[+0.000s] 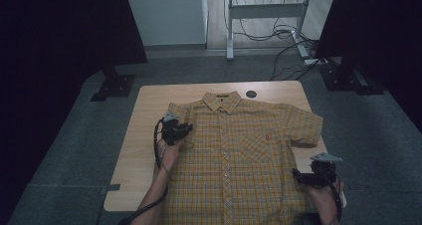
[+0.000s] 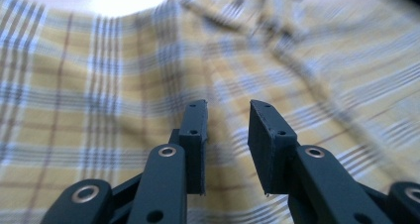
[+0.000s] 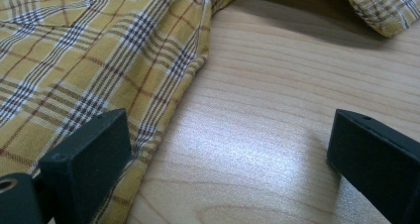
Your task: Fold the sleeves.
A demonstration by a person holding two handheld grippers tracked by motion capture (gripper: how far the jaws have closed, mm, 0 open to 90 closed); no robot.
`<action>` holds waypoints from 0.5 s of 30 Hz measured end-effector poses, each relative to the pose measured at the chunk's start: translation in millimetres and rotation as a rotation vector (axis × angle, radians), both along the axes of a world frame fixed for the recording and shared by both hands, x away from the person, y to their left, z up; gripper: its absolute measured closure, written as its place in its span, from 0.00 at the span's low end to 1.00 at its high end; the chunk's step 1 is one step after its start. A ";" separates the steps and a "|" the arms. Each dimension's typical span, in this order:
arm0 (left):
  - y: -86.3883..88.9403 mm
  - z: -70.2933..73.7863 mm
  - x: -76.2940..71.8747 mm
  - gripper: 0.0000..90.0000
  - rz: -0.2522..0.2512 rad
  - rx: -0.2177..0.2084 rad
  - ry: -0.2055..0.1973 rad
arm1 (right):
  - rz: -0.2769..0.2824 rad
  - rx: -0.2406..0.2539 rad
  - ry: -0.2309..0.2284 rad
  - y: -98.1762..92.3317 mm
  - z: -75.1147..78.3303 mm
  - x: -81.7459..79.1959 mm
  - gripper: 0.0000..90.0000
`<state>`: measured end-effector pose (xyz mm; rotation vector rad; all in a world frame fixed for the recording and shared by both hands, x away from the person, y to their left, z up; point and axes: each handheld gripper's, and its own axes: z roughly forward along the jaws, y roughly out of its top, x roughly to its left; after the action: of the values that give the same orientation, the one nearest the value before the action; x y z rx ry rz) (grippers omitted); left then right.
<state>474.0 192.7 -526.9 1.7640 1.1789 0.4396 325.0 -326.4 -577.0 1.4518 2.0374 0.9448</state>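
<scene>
Black jaws of the right gripper point(image 3: 233, 154) stand wide, unclenched, shirt point(image 3: 89, 60) hem at nine o'clock; left gripper point(image 2: 227, 140) half-closed, grasping nothing visible

My left gripper view is smeared: the shirt point(image 2: 297, 60) blurs, so I can't tell whether cloth sits between the pads. On the high view its hem runs off the bottom edge, and the small red chest mark point(image 1: 268, 137) is unreadable.

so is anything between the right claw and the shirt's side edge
Nothing visible. The right claw stands wide open at the shirt, one jaw over the side hem, the other over bare table. No other object lies between them.
</scene>
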 end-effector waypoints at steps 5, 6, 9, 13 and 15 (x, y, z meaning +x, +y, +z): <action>-5.8 -4.7 4.9 0.55 0.032 0.134 0.004 | 0.000 0.000 -0.001 0.1 0.0 0.0 0.03; -6.6 -6.8 6.5 0.55 0.036 0.142 0.013 | 0.000 0.000 0.000 0.1 0.0 0.1 0.03; -11.4 -13.6 11.7 0.70 0.030 0.208 0.048 | 0.000 0.000 -0.001 0.2 0.0 0.2 0.03; -6.1 -11.5 13.9 0.94 0.007 0.115 0.056 | 0.000 0.000 -0.001 0.2 0.0 0.2 0.03; 3.9 -7.7 13.1 0.95 -0.022 -0.056 0.052 | 0.000 0.000 -0.001 0.2 0.0 0.2 0.03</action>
<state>487.1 196.5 -534.6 1.7473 1.1956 0.3461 325.1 -326.2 -577.1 1.4509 2.0373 0.9449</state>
